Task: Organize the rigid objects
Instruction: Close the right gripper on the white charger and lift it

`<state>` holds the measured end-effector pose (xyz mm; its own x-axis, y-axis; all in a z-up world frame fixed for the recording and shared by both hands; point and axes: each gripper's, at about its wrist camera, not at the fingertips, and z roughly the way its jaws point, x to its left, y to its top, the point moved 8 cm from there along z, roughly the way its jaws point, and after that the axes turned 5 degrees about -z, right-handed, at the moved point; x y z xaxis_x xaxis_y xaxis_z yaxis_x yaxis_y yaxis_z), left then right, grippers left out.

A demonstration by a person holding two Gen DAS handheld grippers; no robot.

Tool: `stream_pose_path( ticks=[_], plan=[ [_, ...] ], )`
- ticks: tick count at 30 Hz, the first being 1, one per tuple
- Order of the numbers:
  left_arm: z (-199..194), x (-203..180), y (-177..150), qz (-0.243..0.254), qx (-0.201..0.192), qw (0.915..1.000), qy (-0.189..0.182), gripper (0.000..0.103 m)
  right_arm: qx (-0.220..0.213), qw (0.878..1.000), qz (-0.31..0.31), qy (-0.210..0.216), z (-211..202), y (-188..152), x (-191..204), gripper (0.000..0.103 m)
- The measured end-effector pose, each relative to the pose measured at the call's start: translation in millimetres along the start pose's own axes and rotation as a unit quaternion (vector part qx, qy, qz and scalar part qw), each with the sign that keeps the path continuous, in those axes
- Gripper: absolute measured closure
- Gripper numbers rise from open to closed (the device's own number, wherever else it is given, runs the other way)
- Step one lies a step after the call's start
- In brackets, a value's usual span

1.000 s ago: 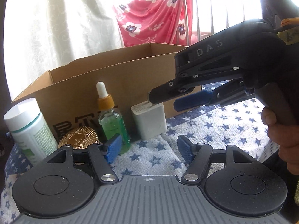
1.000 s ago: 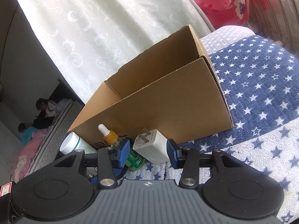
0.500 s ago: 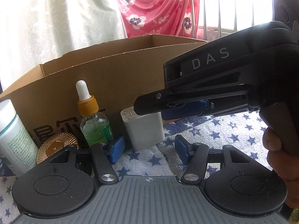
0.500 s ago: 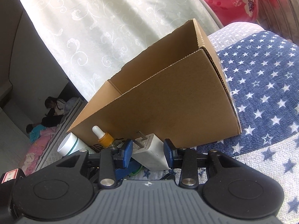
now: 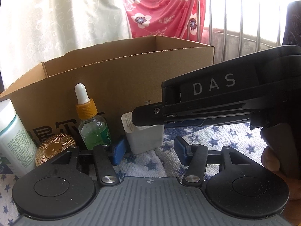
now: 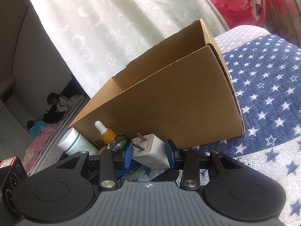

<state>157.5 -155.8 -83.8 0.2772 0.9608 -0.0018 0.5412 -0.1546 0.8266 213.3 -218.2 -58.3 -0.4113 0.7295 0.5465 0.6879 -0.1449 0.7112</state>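
**Charger block between the right jaws, box waiting behind**

White charger (image 6: pixel 150 153) stands low centre against the cardboard box (image 6: pixel 169 103); it looks light, hard and smooth, best held by its flat sides. Right gripper (image 6: pixel 148 154) flanks it, contact unclear. Left gripper (image 5: pixel 148 151) is spread wide, holding nothing. No contents show in the box.

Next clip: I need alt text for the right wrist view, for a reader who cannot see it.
The right gripper has its blue jaws on either side of a white charger, prongs up, on a star-patterned cloth; contact is not clear. Behind stands an open cardboard box; to the left are a dropper bottle and a white bottle.
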Motion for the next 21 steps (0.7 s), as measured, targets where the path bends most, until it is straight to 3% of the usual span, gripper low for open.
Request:
stream_pose_path(
  ticks=[9, 21],
  plan=[
    [-21, 2, -5, -0.008, 0.010, 0.9997, -0.019, 0.049, 0.004, 1.000, 0.003, -0.003, -18, -8, 14, 0.062],
    [-22, -1, -13, 0.017, 0.008, 0.9997, -0.019, 0.051, 0.014, 0.999, 0.033, -0.003, -19, -19, 4, 0.063]
  ],
)
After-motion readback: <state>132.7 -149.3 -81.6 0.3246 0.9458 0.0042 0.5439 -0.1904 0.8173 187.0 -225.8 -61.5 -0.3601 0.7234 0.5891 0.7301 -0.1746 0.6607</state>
